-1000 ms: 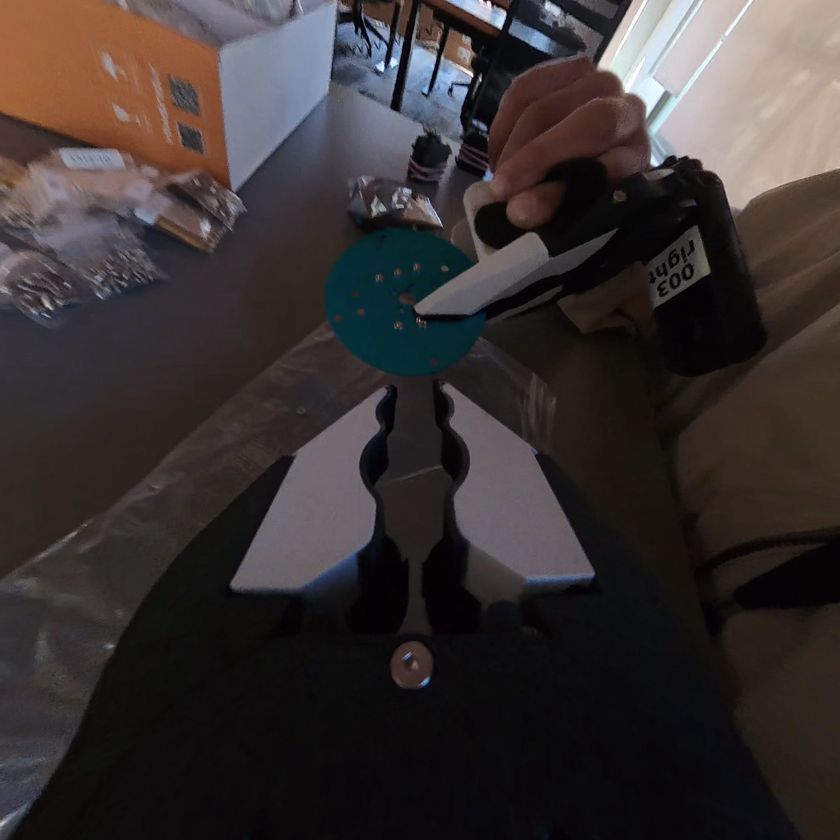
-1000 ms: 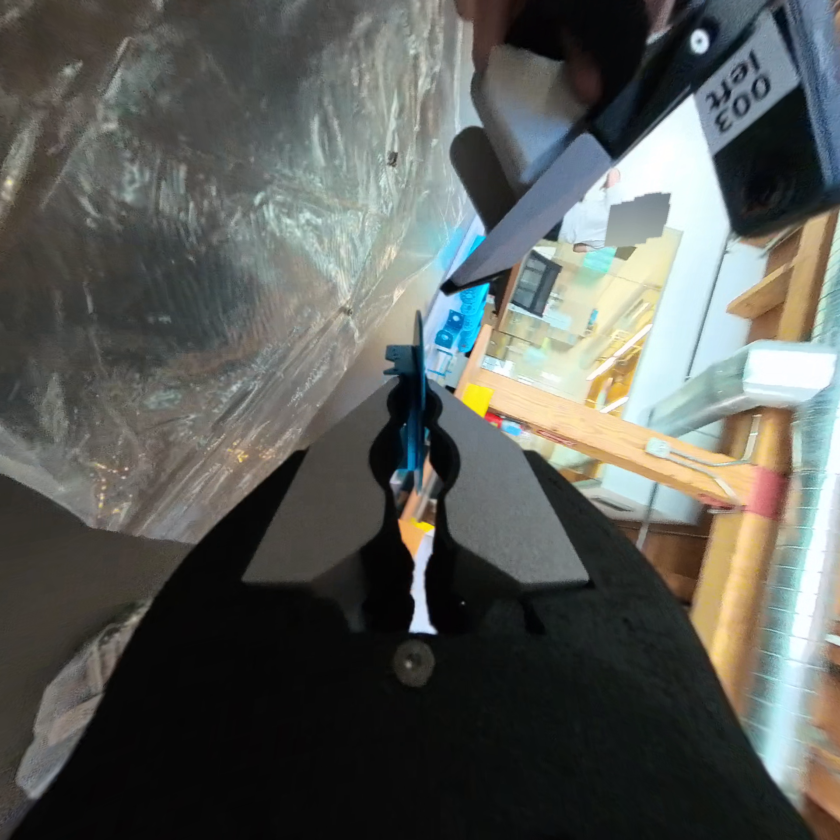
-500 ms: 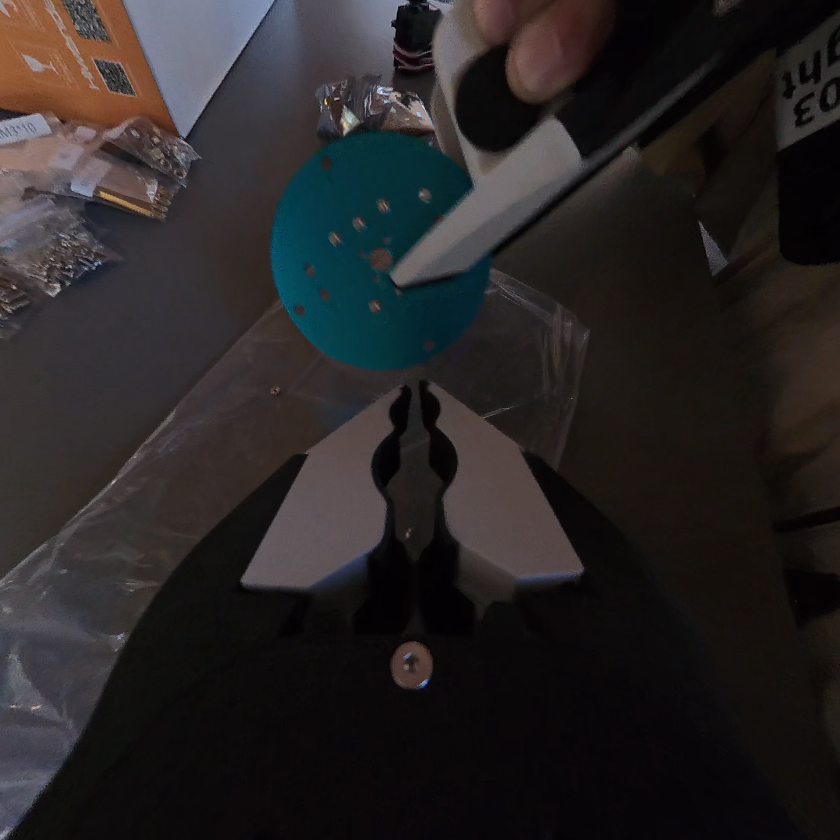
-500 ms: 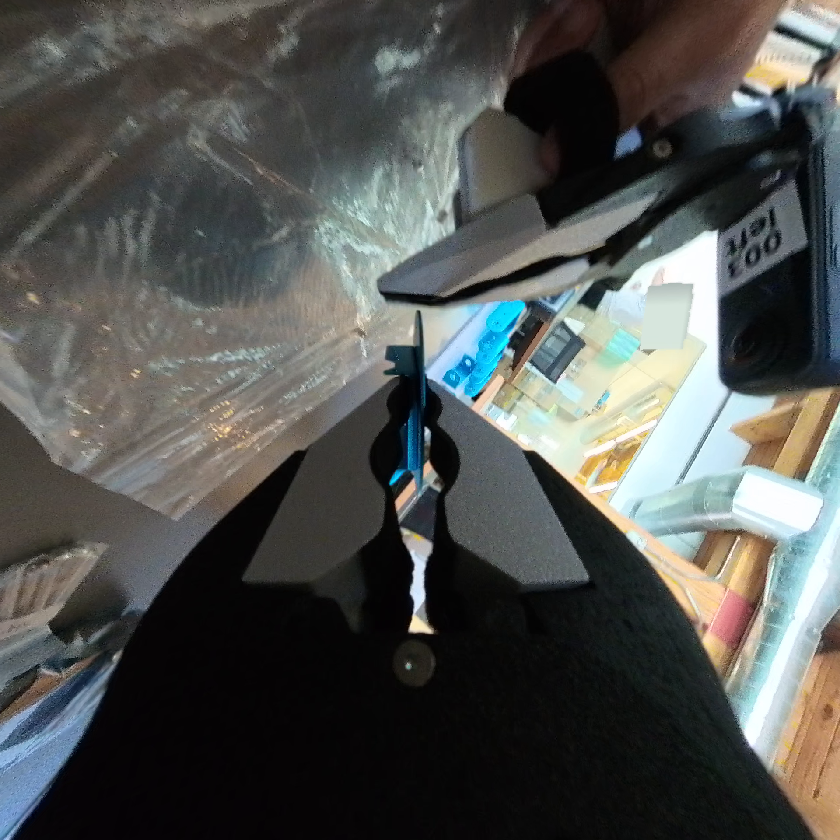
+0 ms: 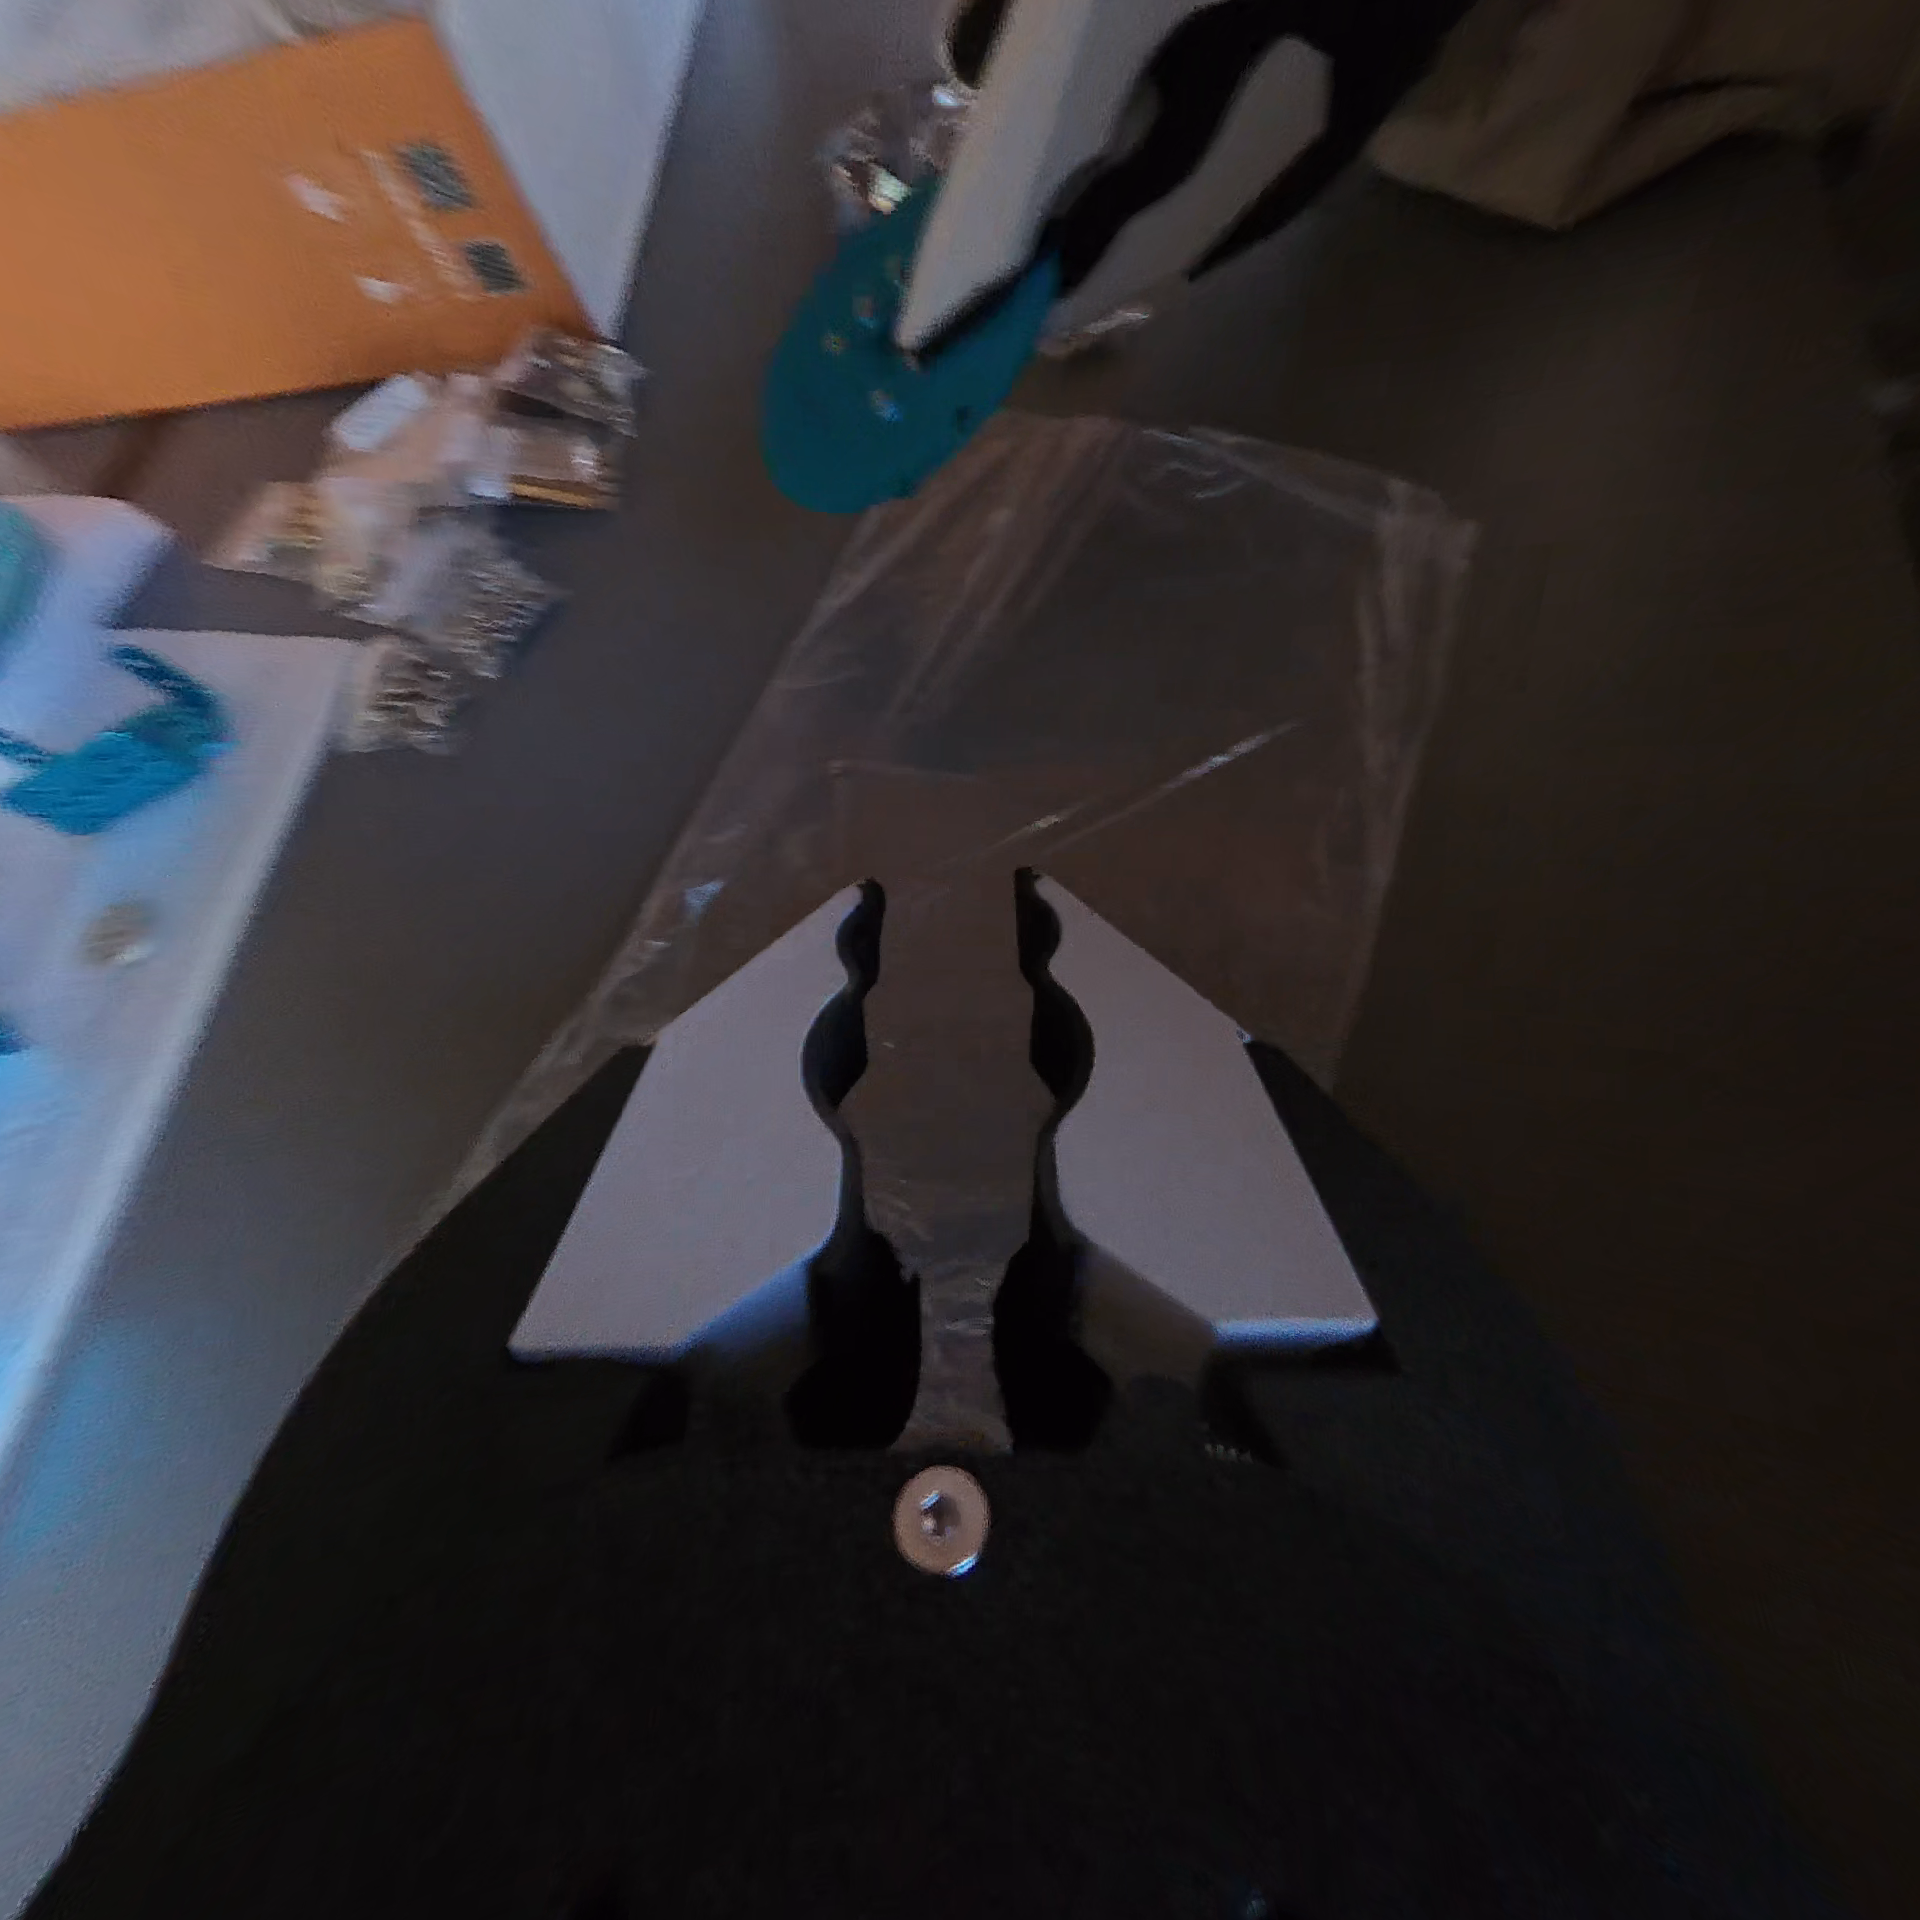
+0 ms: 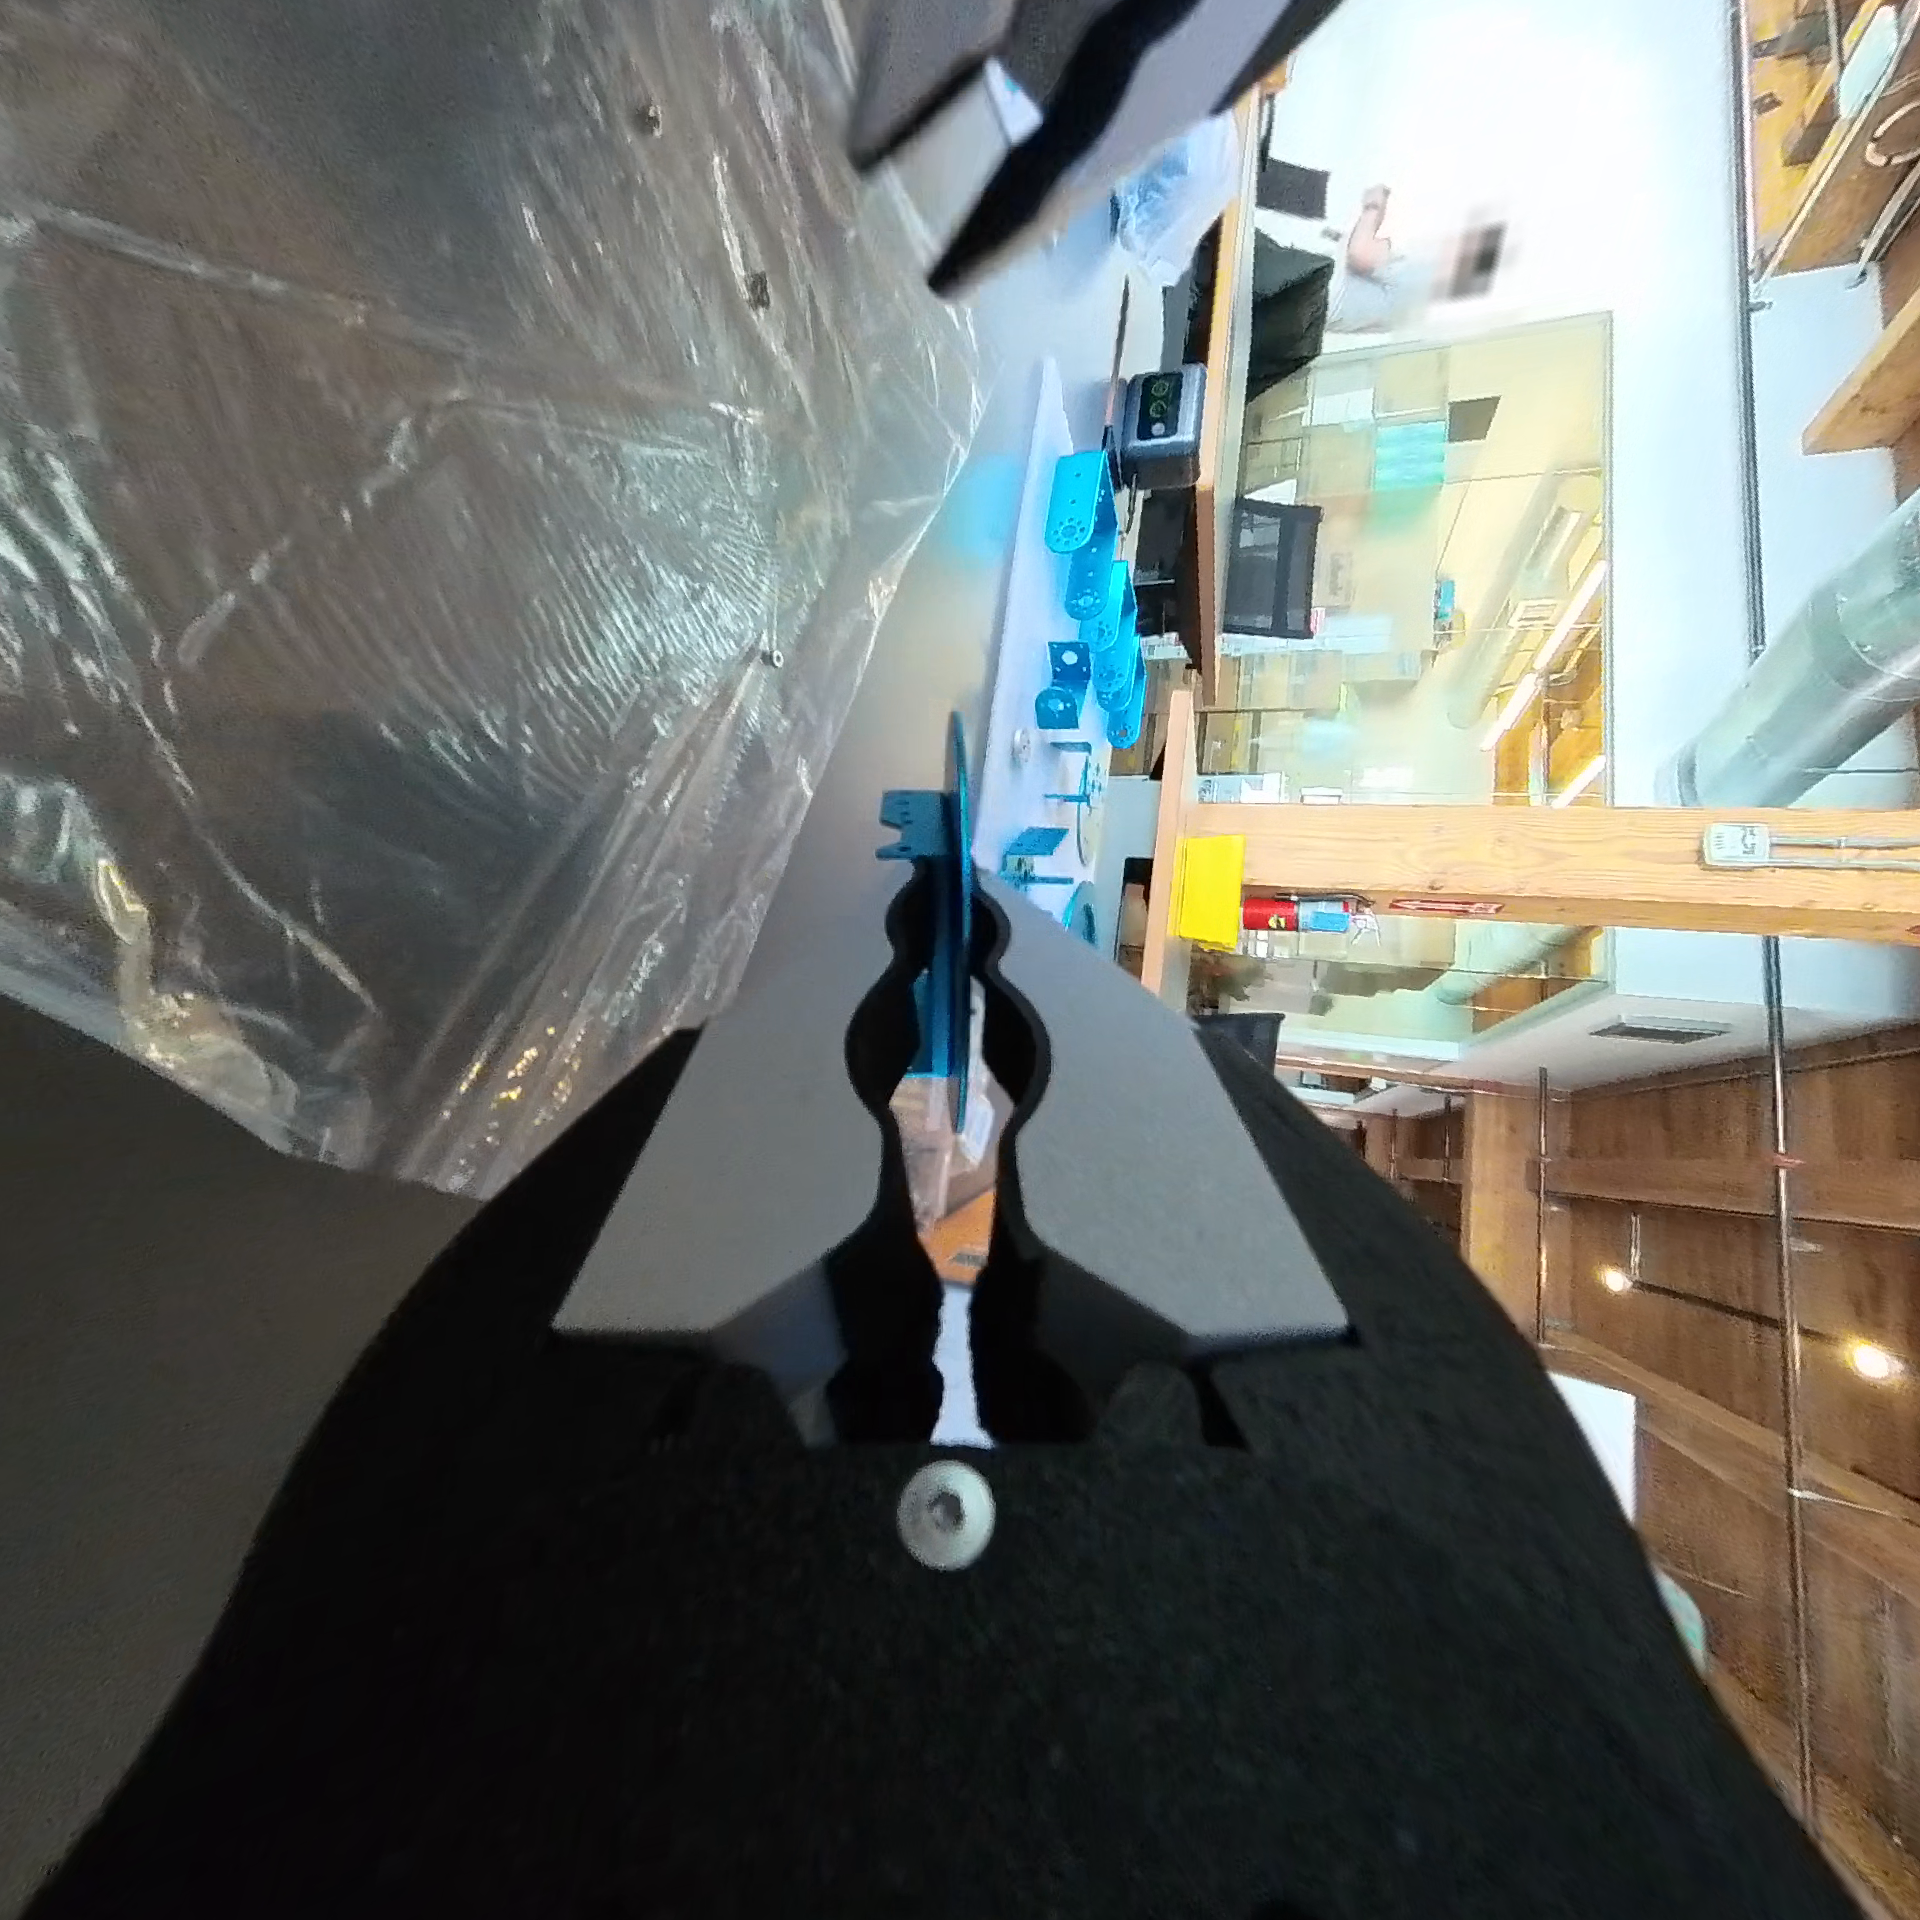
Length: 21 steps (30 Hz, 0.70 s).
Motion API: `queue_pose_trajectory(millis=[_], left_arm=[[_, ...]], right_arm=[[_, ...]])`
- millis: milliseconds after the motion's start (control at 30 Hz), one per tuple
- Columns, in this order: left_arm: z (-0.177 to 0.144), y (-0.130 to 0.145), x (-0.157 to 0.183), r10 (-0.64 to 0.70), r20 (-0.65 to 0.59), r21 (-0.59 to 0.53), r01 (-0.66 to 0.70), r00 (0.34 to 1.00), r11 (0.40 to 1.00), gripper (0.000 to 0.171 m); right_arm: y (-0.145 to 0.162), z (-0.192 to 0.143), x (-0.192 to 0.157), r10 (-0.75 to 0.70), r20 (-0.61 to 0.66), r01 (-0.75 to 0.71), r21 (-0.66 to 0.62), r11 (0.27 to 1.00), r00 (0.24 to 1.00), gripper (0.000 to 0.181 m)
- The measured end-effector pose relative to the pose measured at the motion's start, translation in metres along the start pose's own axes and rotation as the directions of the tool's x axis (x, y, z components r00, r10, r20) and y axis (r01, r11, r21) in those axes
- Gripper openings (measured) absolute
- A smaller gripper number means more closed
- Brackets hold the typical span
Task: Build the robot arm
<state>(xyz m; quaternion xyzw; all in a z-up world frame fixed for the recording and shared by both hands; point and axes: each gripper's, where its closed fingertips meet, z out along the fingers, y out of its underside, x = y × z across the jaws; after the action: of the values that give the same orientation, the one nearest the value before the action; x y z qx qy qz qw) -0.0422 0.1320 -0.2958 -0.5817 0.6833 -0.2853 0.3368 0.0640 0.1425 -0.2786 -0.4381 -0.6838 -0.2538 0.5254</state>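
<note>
Risk noted: the right gripper (image 6: 951, 904) pinches one teal perforated disc (image 5: 883, 395) edge-on at its fingertips only, in the air above the dark table (image 5: 1610, 727), so a slight twist could slip it free. The left gripper (image 5: 943, 883) stands spread and empty over one clear plastic bag (image 5: 1122, 675); beyond it lie one orange box (image 5: 239, 239) and several blurred hardware packets (image 5: 447, 540), too indistinct to count.

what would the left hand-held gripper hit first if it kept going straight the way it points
Most likely the clear plastic bag: it lies flat on the dark table, directly ahead of the open left hand-held gripper. The teal disc sits farther on, off to the left; depth is uncertain.
</note>
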Motion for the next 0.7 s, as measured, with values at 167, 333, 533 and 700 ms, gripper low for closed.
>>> queue_pose_trajectory(millis=[167,333,533,700], left_arm=[[0.019,-0.009,-0.042,-0.035,0.357,-0.03,0.049,0.933,0.998,0.019],[0.061,0.003,-0.03,-0.237,0.232,-0.081,0.261,0.943,0.962,0.023],[0.071,0.001,-0.033,-0.431,0.081,-0.036,0.435,0.899,0.9,0.024],[0.073,0.004,-0.037,-0.391,0.08,-0.056,0.396,0.917,0.916,0.013]], right_arm=[[-0.013,0.002,-0.004,0.031,0.01,-0.032,0.048,0.998,0.999,0.002],[-0.013,0.001,-0.008,0.053,0.032,-0.055,0.06,0.997,0.998,0.003],[-0.003,0.004,-0.015,0.143,0.085,-0.149,0.07,0.986,0.986,0.003],[-0.002,0.003,-0.015,0.157,0.096,-0.164,0.069,0.984,0.983,0.003]])
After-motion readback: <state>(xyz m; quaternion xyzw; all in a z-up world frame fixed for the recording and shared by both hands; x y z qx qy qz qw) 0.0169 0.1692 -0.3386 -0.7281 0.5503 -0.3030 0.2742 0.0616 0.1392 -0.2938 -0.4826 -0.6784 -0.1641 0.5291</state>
